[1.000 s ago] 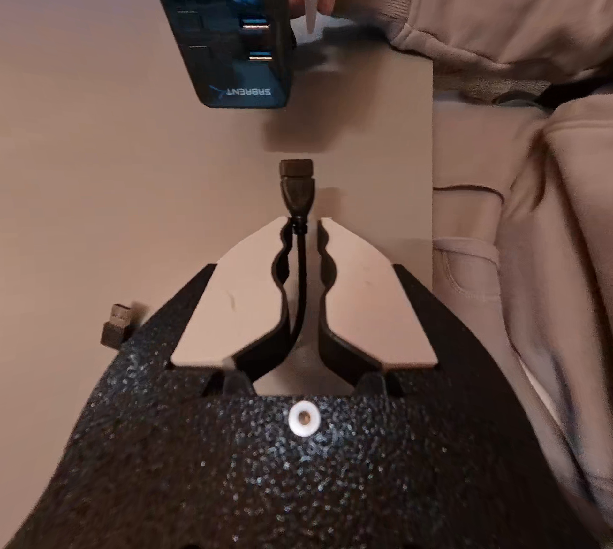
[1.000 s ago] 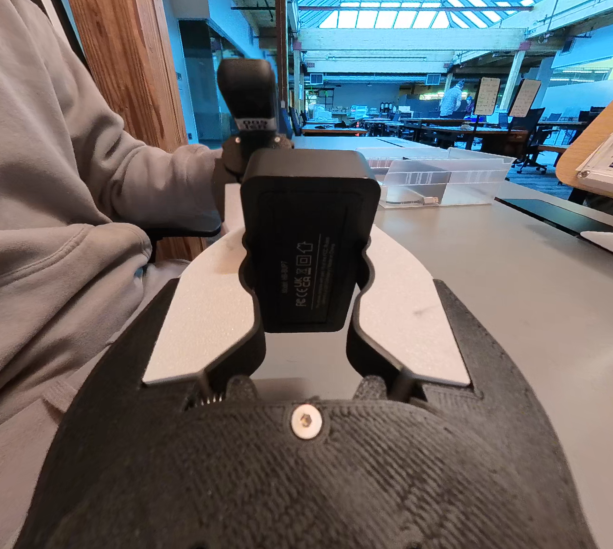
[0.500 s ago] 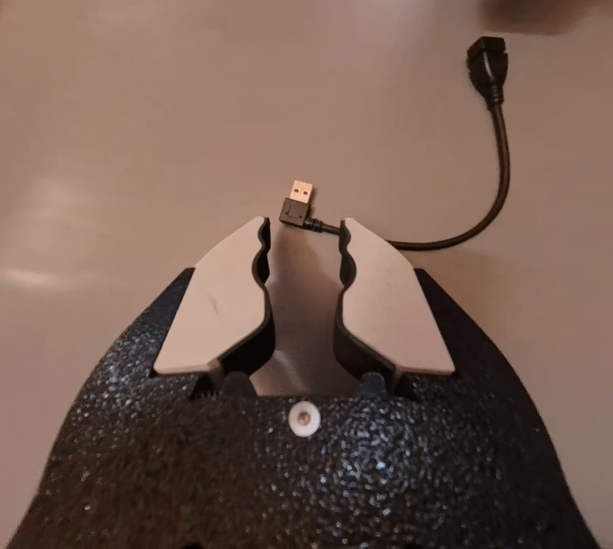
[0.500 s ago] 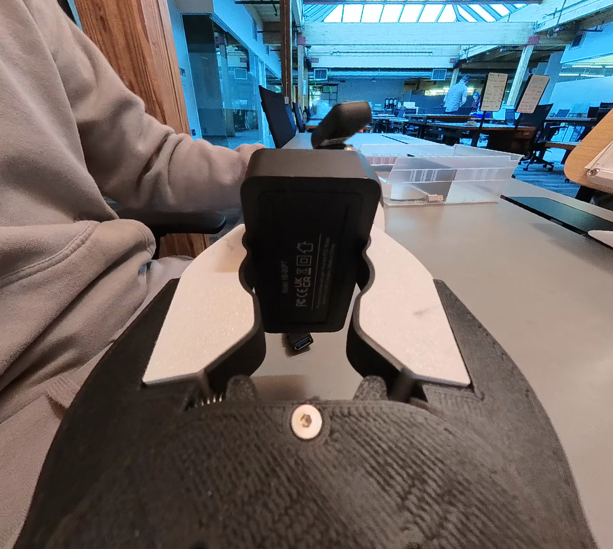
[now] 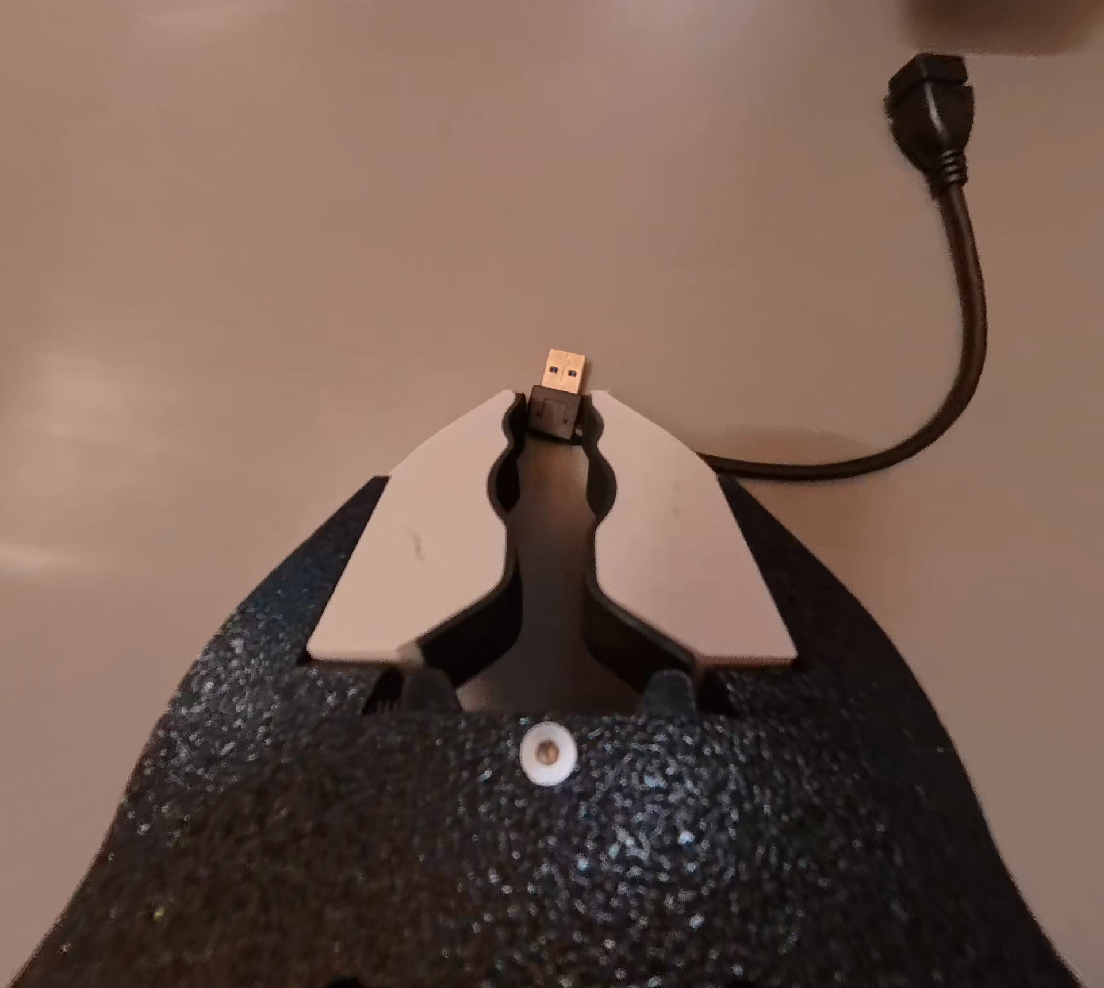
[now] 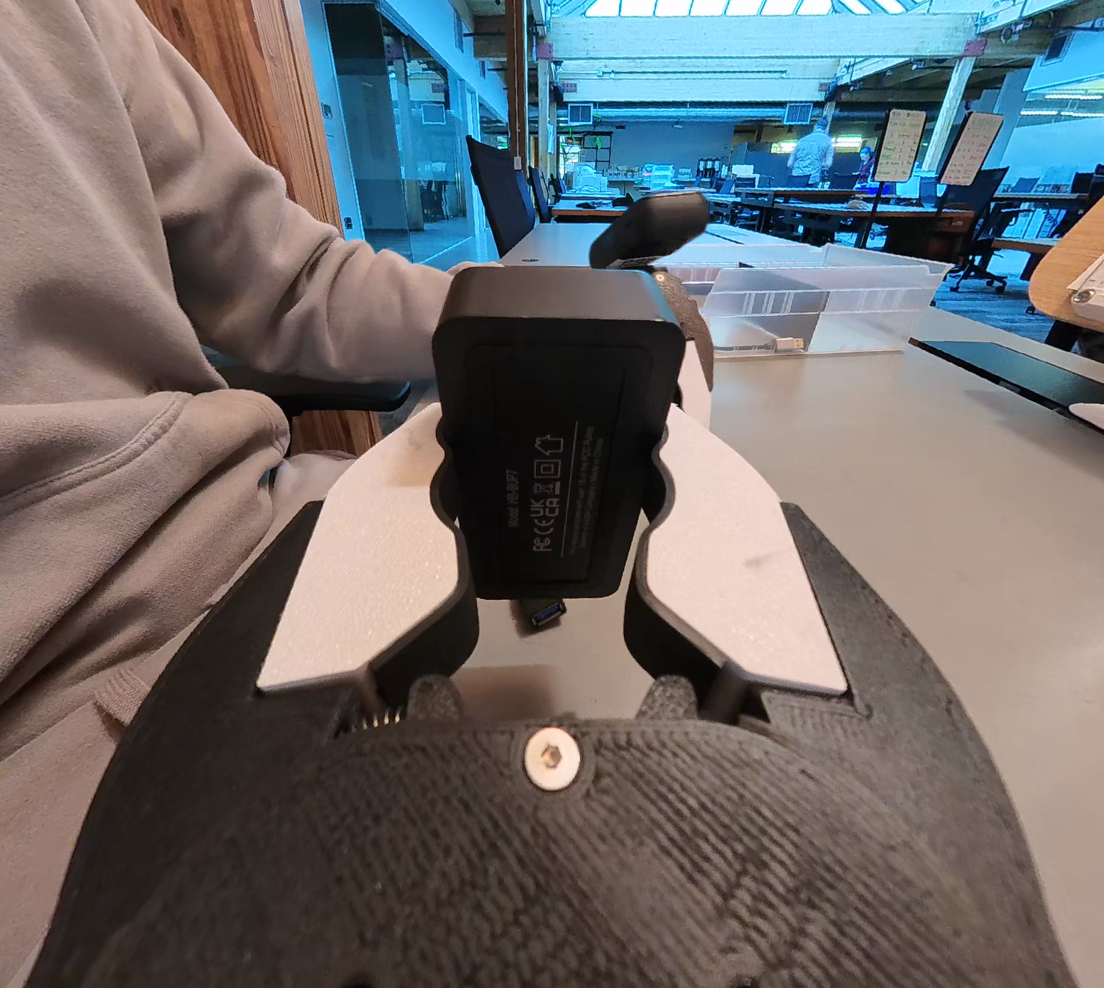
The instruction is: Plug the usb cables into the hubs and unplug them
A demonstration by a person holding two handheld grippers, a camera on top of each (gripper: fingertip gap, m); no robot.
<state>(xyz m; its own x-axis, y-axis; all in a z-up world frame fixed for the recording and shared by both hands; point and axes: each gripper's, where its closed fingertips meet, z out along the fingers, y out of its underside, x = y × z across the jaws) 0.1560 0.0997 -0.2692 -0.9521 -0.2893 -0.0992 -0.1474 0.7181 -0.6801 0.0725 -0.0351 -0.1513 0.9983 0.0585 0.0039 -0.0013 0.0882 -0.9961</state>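
Gold-tipped usb plug (image 5: 555,405) got pinched by your left claw (image 5: 554,410) after sitting loose; right claw (image 6: 552,458) stayed clamped on the hub (image 6: 555,428), ready for plugging.

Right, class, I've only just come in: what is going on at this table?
A person works two handheld grippers. The left gripper has its fingertips closed on the black angled USB plug of a short cable, gold end pointing forward over the table. The right gripper clamps a black hub, held up off the table. The plug is not yet in the hub.
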